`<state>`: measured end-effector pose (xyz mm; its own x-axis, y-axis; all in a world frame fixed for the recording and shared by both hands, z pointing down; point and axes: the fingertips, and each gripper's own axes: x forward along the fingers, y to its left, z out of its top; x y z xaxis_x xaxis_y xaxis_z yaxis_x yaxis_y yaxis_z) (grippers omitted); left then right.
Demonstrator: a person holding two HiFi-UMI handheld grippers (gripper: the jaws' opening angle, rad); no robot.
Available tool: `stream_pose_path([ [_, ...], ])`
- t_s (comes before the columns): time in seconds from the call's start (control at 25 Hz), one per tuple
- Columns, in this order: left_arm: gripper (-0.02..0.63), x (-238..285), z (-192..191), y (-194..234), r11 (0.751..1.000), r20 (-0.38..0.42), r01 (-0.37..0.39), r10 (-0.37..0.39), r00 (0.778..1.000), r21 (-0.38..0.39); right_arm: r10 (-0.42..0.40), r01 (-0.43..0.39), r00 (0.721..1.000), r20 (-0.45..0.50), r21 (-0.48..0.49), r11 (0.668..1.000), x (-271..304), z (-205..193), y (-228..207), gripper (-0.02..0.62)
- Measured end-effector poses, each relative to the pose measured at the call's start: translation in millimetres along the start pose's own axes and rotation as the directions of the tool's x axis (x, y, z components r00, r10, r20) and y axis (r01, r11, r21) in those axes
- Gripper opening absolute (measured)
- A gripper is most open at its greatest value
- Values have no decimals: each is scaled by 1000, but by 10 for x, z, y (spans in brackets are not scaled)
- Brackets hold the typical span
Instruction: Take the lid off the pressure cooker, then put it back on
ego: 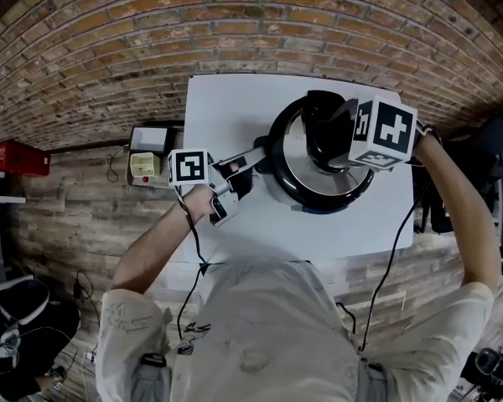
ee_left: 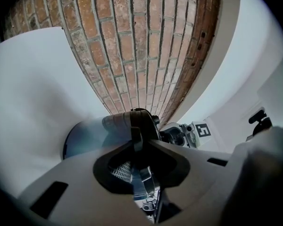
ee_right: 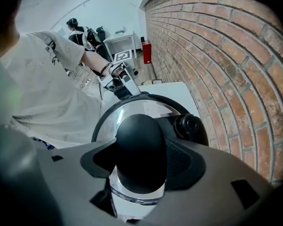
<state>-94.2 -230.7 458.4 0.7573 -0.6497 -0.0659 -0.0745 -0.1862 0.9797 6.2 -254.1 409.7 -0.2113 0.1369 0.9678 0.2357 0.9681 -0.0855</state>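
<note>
The shiny round lid (ego: pixel 298 162) is sitting on the pressure cooker (ee_left: pixel 82 138) on the white table (ego: pixel 226 107), its smooth black knob (ee_right: pixel 140 140) lying between the jaws of my right gripper (ee_right: pixel 144 160), which is pointing steeply down and clamping it, while my level left gripper (ego: pixel 250 159) is pinching the cooker's thin black side handle (ee_left: pixel 136 142).

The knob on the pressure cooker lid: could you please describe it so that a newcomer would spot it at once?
On the white table by the brick wall stands a pressure cooker with a shiny, black-rimmed lid. The knob is the smooth black dome at the lid's centre, held by the right gripper; the valve beside it is smaller.
</note>
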Motion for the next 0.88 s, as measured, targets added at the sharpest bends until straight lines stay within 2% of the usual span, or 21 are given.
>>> stream_pose_path([
  [0.2, 83, -2, -5, -15, 1000, 10, 9, -9, 1000, -25, -20, 19, 1000, 2, 142, 990, -13, -5, -29, 293],
  [0.28, 83, -13, 0, -2, 1000, 12, 8, -8, 1000, -20, -33, 35, 999, -13, 216, 976, -3, -7, -50, 295],
  [0.4, 83, -26, -1, 25, 1000, 18, -2, 2, 1000, -19, -65, 71, 997, -28, 373, 925, -13, -24, -109, 295],
  [0.52, 81, -15, -9, 4, 1000, 21, 8, -8, 1000, -26, -80, 88, 996, -38, 467, 880, -20, -40, -119, 296],
  [0.64, 81, -11, -6, -7, 1000, 24, 18, -17, 1000, -25, -75, 95, 995, -60, 486, 869, -21, -46, -122, 298],
  [0.8, 81, -11, -10, -6, 999, 20, 25, -25, 999, -29, -69, 94, 995, -70, 472, 876, -25, -46, -118, 298],
  [0.88, 81, -25, -21, 43, 999, 11, 1, 0, 1000, -36, -69, 93, 995, -67, 466, 880, -25, -53, -113, 296],
])
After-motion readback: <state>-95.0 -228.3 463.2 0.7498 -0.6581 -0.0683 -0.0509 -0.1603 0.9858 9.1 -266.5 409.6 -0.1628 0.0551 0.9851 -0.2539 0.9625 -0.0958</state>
